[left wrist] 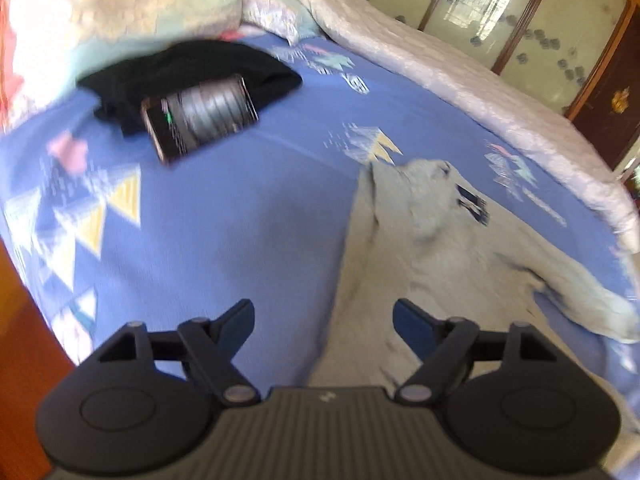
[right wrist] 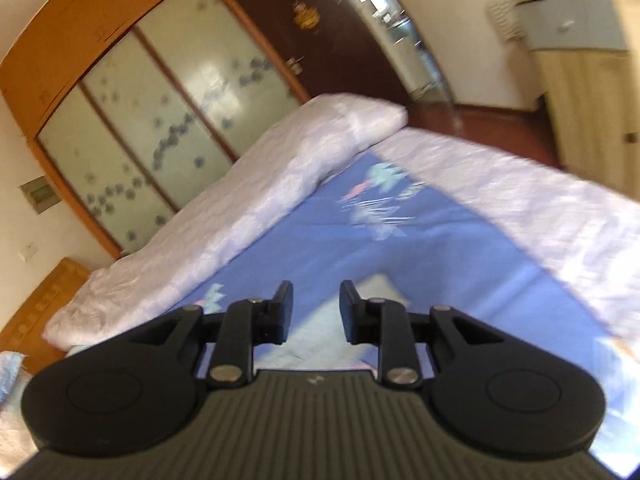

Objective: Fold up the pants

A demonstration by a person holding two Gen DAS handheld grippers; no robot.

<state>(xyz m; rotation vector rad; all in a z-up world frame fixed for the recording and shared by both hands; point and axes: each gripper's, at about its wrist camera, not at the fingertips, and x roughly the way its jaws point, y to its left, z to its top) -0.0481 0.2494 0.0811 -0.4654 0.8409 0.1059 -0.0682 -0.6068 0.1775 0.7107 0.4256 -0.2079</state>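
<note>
Those light grey pants [left wrist: 440, 248] are lying rumpled on the blue bedsheet [left wrist: 240, 216], partly under your left tool [left wrist: 323, 316], which is spread wide and empty. Right tool [right wrist: 316, 308] is parted too, gripping nothing. They look soft and floppy, so I'd pinch a hem or waistband corner.

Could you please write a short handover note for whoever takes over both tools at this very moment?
Left tool: open, nothing held, over the near edge of the grey pants.
Right tool: jaws apart, nothing between them, raised over the blue bedsheet.
Pants lie rumpled on the bedsheet, released by both tools. A phone rests on a black garment further back, near the pillow.
Done: how far the folding has got cannot be told.
Left: probably flatten the pants and complete the fold.
</note>
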